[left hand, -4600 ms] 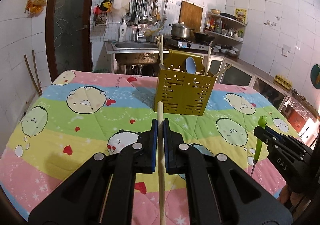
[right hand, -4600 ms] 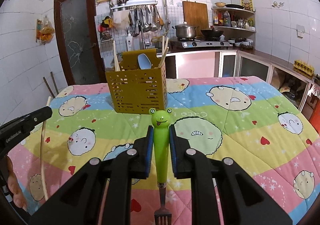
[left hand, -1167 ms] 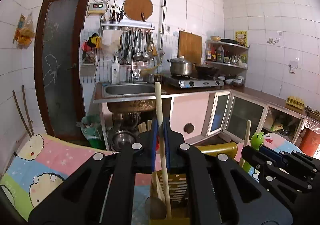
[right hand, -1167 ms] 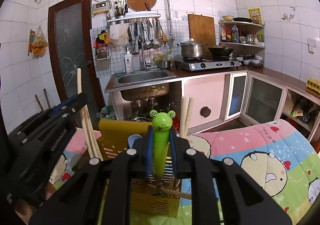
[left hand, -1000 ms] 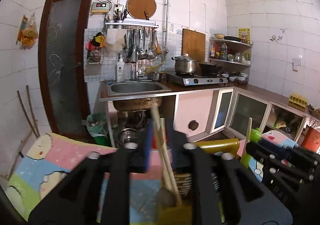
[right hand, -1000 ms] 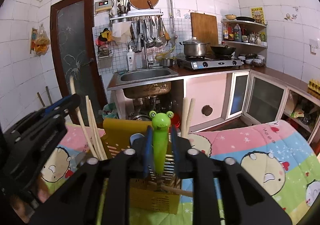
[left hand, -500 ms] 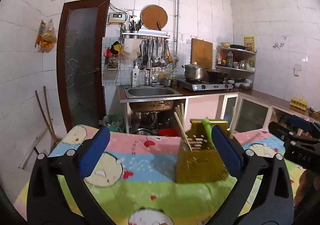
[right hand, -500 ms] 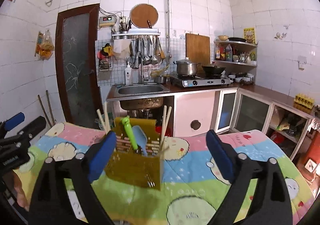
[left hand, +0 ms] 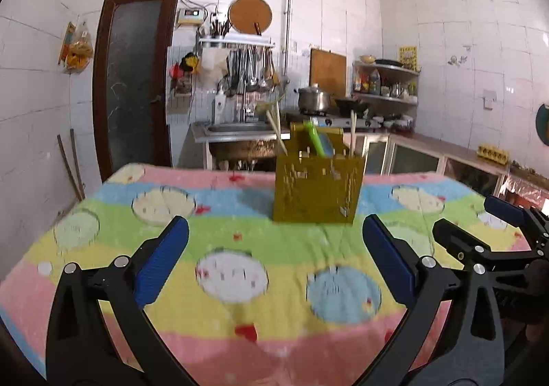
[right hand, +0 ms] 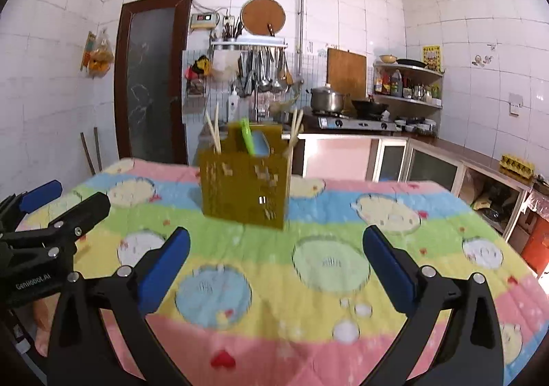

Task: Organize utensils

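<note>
Room: a tiled kitchen, with sink, stove and hanging ladles along the far wall, well behind the work.
Tabletop (left hand: 103,248): covered by a striped cartoon quilt; I see no loose utensils on the part that shows.
Holder (left hand: 317,186): a yellow perforated box standing upright toward the far side of the tabletop, central, so either hand can reach it.
Utensils: they stand in the holder, handles up for easy lifting. Chopsticks (left hand: 276,132) lean at its left end, more chopsticks (right hand: 295,132) rise at its right end, and the green fork handle (right hand: 247,137) slants beside a blue spoon (right hand: 262,144) in the middle.
Left gripper (left hand: 274,259): its jaws have just been opening and now stand spread wide with nothing between them, only quilt showing in the gap; it sits well apart from the holder.
Right gripper (right hand: 274,260): its jaws have likewise just been opening; wide, nothing held, also well back from the holder.
Progress: my guess is both drop-offs are done and the job is near its end, unless utensils lie outside these views.
Blur: the holder is smeared, so its inner dividers cannot be made out.
</note>
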Demonstrator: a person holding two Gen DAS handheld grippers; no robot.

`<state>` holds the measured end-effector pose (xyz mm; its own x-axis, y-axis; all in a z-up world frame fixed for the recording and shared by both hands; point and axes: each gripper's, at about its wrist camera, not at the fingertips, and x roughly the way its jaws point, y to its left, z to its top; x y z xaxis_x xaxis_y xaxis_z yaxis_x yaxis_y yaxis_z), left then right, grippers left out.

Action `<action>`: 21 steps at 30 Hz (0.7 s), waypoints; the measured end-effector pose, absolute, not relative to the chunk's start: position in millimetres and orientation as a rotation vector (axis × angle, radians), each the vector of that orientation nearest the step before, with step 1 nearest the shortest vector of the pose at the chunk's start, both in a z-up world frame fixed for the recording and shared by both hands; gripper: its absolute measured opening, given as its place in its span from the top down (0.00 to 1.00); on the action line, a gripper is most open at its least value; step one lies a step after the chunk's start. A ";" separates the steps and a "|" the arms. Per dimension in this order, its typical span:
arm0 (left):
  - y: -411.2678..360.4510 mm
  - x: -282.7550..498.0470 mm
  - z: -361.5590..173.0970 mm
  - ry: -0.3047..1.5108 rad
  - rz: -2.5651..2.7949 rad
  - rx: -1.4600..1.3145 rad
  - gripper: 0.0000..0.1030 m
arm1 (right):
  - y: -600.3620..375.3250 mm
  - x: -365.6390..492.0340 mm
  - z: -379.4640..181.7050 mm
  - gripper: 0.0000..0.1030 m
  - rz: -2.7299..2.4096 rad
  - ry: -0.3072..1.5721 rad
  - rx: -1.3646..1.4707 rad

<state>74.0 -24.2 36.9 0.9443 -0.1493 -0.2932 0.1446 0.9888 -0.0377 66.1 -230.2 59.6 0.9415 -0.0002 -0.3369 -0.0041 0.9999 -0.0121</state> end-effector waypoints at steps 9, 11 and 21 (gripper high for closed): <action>-22.0 71.5 8.1 0.321 -0.121 -0.004 0.05 | -261.6 49.2 30.2 0.04 -0.048 0.328 0.047; -22.2 70.2 7.8 0.312 -0.115 -0.005 0.05 | -267.7 47.7 25.5 0.04 -0.045 0.326 0.077; -21.2 55.5 8.4 0.247 -0.111 0.011 0.05 | -272.9 32.8 22.8 0.04 -0.079 0.248 0.108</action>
<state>55.5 -21.2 8.4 0.9634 -0.1086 -0.2450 0.1113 0.9938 -0.0029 32.8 -272.9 22.8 0.9663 -0.0647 -0.2491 0.0914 0.9910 0.0973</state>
